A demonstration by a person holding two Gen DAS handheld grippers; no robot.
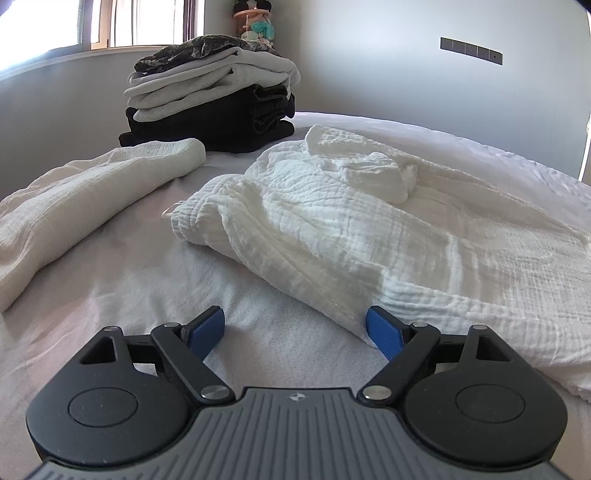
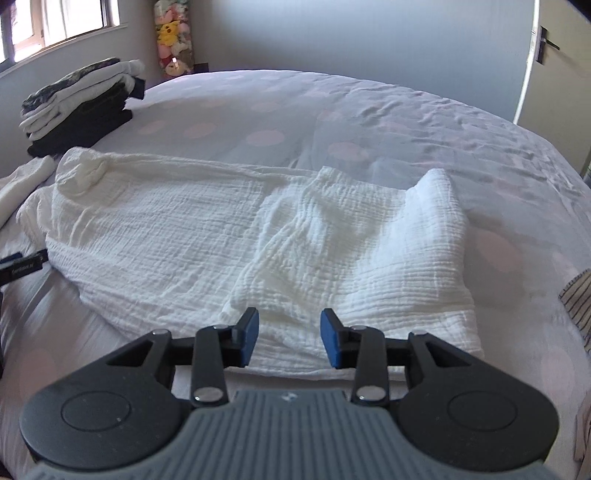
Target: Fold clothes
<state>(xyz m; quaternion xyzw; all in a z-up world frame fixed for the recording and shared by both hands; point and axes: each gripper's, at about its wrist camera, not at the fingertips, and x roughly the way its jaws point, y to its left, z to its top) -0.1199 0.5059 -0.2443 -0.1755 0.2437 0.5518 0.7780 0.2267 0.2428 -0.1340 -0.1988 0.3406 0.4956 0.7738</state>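
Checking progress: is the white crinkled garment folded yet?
Partly folded: white crinkled cotton garment has one flap doubled over, the rest spread on the bed.

Bright daylight comes in through the window (image 1: pixel 140 22) at the top left, and its glass glares white. The wall (image 1: pixel 369 55) looks soft and gray. Straight lines bend near the edges. The right view is blurry low on the left side.
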